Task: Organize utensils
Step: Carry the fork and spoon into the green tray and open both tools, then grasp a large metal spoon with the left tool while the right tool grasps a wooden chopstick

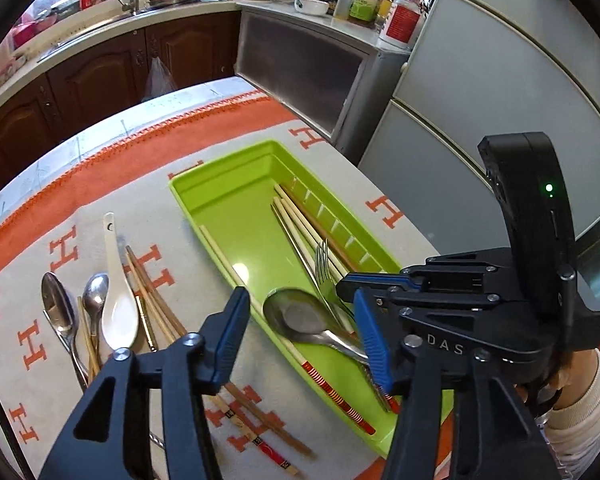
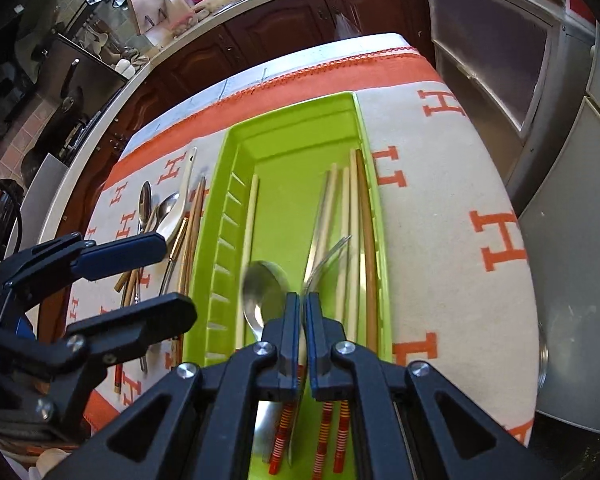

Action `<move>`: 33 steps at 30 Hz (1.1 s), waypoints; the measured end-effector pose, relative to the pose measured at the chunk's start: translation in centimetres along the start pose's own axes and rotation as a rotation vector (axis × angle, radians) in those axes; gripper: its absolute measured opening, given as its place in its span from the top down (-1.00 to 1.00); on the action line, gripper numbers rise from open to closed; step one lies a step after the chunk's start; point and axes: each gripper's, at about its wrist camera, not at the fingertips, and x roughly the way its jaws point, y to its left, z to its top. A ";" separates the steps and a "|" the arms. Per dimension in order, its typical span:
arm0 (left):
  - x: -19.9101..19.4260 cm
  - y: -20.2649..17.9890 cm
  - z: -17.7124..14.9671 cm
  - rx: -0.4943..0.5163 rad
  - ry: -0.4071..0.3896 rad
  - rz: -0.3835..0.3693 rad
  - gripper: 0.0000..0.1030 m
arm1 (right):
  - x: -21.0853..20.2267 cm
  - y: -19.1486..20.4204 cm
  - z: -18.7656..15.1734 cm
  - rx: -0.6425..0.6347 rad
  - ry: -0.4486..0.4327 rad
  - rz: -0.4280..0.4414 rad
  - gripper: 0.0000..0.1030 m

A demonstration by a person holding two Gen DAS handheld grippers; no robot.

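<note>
Over the green tray (image 2: 292, 152) mid-tabletop, the right gripper (image 2: 304, 308) pinched a blurred steel spoon (image 2: 260, 284); a loose pinch risked it clattering onto the fork (image 2: 328, 252), left gripper (image 1: 300, 320) spread.

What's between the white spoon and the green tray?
Brown chopsticks lie on the cloth between the white spoon and green tray, clearest in the left wrist view.

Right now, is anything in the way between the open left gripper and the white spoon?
Nothing visible is. The left gripper is open above the tray's near side. The white spoon lies uncovered on the cloth to its left. Only flat chopsticks lie between.
</note>
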 end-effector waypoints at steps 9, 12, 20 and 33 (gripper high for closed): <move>-2.0 1.0 -1.0 -0.061 -0.053 0.046 -0.58 | -1.0 0.9 0.1 0.004 -0.034 0.019 0.93; -2.4 1.3 -1.4 -0.078 -0.032 0.054 -0.58 | -1.6 1.4 0.0 0.000 -0.045 0.022 0.93; -4.8 3.7 -2.9 -0.142 -0.023 0.107 -0.58 | -2.6 3.5 -0.1 -0.027 -0.065 0.020 0.93; -11.7 10.5 -5.4 -0.295 -0.129 0.152 -0.78 | -2.4 9.3 0.8 -0.124 -0.054 0.039 0.93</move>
